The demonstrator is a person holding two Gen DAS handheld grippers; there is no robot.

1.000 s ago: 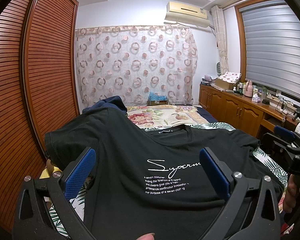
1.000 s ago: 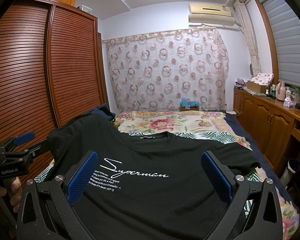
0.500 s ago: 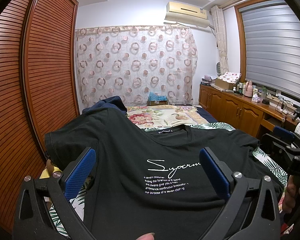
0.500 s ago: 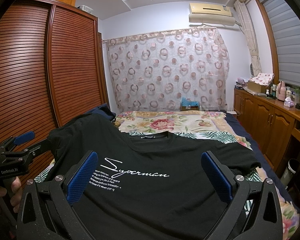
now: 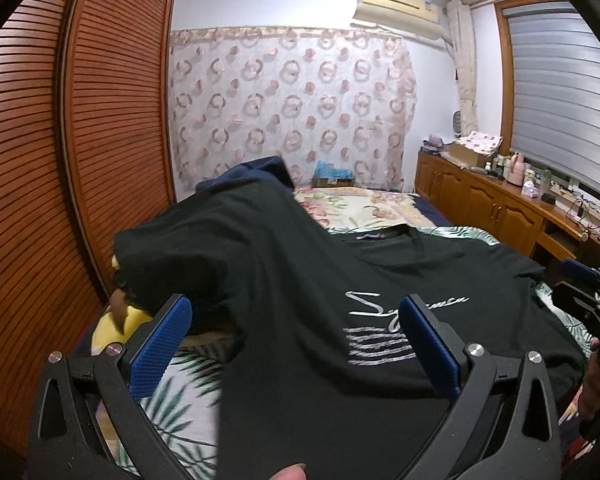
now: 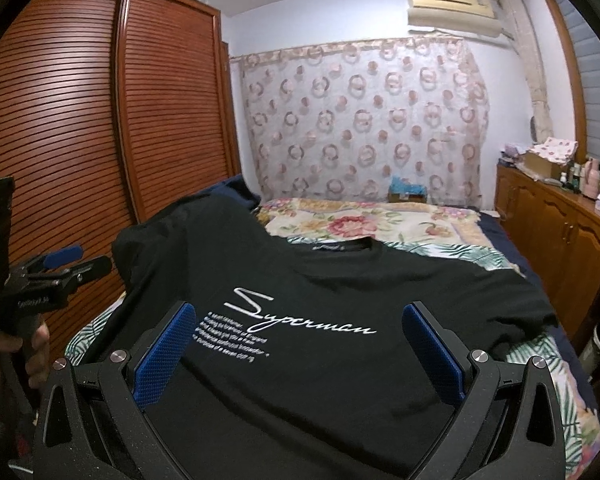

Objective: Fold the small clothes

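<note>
A black T-shirt [image 5: 300,280] with white "Superman" print [image 6: 300,314] lies spread front-up on the bed, collar [image 6: 340,246] pointing away. My left gripper [image 5: 294,344] is open and hovers over the shirt's lower left part, one blue pad near the left sleeve [image 5: 160,264], and holds nothing. My right gripper [image 6: 300,352] is open just above the shirt's lower front, below the print, also without a hold. Each view shows the other gripper at its edge: the right gripper [image 5: 584,292] and the left gripper [image 6: 56,272], both held in a hand.
The bed has a palm-leaf sheet [image 5: 172,380] and a floral quilt [image 6: 360,224] further back. A navy garment [image 5: 252,168] lies past the left sleeve, a yellow item [image 5: 116,320] under it. Louvred wardrobe doors [image 6: 80,140] stand left, wooden cabinets [image 6: 560,232] right.
The left gripper has shifted to the left, so the print sits further right in its blurred view. The right gripper has moved slightly. Both stay open.
</note>
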